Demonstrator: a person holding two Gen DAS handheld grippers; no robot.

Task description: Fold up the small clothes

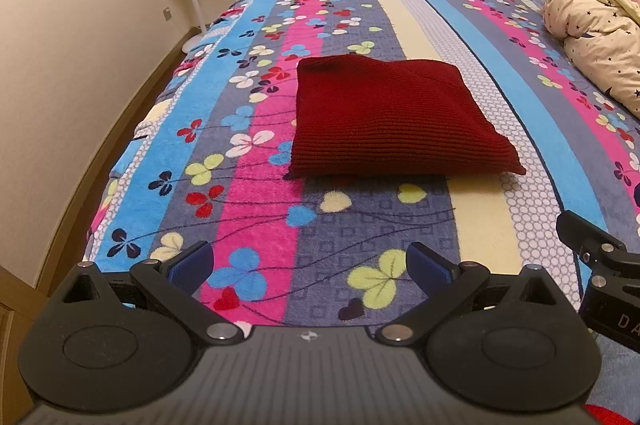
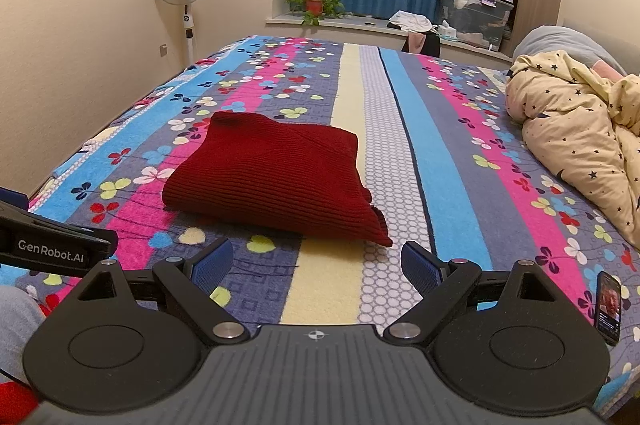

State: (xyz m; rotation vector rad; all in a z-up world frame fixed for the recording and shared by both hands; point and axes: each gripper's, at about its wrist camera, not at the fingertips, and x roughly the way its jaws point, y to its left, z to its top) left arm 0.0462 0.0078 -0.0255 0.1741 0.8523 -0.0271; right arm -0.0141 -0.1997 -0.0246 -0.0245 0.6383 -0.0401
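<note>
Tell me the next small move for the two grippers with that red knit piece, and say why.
Probably none on the garment: draw both grippers back. The red knit sweater already lies folded in a compact rectangle on the striped blanket. The left gripper and right gripper are both open and empty, short of its near edge, so the fold looks finished.

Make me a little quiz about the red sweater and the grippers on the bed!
1. True or false: the red sweater lies folded on the blanket.
2. Is the left gripper holding anything?
3. What lies on the blanket beside the right gripper: A) a phone, B) a book, C) a shoe?

Key: 1. True. 2. No, its jaws are open and empty. 3. A, the phone.
</note>
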